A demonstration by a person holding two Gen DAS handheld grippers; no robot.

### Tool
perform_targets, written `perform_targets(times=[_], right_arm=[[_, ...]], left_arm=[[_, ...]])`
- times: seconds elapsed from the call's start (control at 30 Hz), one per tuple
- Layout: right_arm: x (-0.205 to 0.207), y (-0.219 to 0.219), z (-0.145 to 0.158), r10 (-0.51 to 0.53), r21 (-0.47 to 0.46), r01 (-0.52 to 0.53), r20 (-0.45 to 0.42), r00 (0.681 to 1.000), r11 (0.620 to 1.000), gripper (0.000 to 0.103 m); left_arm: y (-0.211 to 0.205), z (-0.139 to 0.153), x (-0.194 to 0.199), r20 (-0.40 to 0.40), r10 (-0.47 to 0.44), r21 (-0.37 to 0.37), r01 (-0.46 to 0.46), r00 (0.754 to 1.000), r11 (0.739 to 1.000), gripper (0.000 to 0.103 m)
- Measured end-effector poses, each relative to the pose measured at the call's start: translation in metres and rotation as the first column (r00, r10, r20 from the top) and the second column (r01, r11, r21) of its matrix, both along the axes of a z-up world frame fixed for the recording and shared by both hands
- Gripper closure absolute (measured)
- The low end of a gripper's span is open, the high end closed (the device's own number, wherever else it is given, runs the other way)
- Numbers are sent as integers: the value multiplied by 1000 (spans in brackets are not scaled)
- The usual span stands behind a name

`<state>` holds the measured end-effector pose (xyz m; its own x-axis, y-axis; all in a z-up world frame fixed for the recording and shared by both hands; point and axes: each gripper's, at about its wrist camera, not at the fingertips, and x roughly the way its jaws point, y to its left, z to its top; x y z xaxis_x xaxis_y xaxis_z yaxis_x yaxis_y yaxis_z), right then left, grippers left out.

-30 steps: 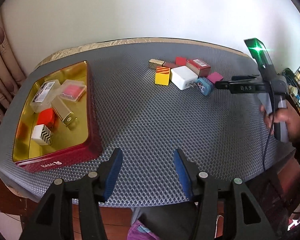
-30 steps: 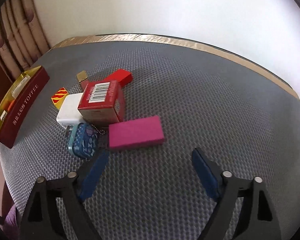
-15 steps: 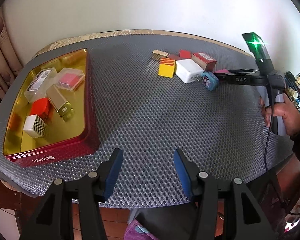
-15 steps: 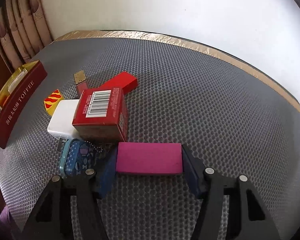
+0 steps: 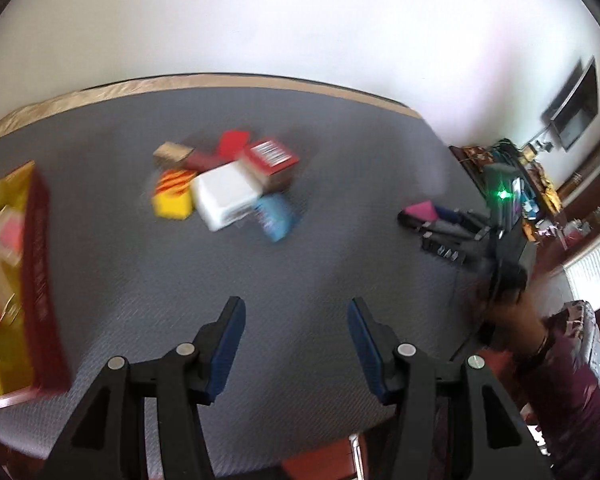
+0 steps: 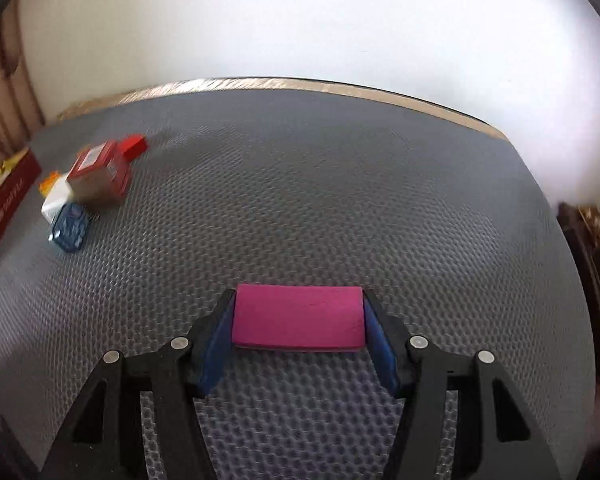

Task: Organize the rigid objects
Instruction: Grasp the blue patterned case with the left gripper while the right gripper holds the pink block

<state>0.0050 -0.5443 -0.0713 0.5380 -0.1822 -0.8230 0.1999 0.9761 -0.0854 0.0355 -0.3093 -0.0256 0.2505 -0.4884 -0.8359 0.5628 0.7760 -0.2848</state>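
At the far left, the shallow red tin tray with a gold inside (image 5: 40,280) already holds several small boxes, blurred here. Right of it on the grey mesh-covered counter (image 5: 340,240) sits the leftover cluster: a yellow striped block (image 5: 172,196), a white square charger (image 5: 224,196), a red barcode-printed box (image 5: 272,158) and a small blue patterned case (image 5: 276,216). The left hand-held gripper (image 5: 296,344) hangs above bare mesh, its jaws parted with nothing between them. Further right, the right hand-held gripper (image 6: 298,330) is clenched on the flat magenta rectangular block (image 6: 298,316), blue pads pressed on its two short ends.

The step in hand looks like carrying this block off to the tray. The next move would call for a sweep leftward over the cluster without knocking it, then a release inside the tray's rim.

A second ago the right jaws stood wide around the block as it lay against the red box; they have since closed on it, and it now sits well apart from the cluster. The left view has swung rightward, pushing the tray to the edge.
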Motion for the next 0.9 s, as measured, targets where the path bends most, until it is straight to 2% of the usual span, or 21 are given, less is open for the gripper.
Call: perform_targets(times=[0.23,0.43,0.63,0.9], right_arm=[[-1,-1,0,13,22,-13,7,1000,1000,46],[-5,-4,2,15,59,-17,26,1000,998,46],[-6,-5,2,12,76,-15,32,999,997,46],[-8,-7,3,14,98,-18,39,999,995,46]], left_arm=[[-42,-16,37,-63,-23,-21,22,998,1000,49],[-53,-32,62,-90,22,12,-21,996,1000,49],[-59,-44,79,-113,40,12,-39,993,999,49],[-75,-61,88,-127,60,30,-57,990,998,49]])
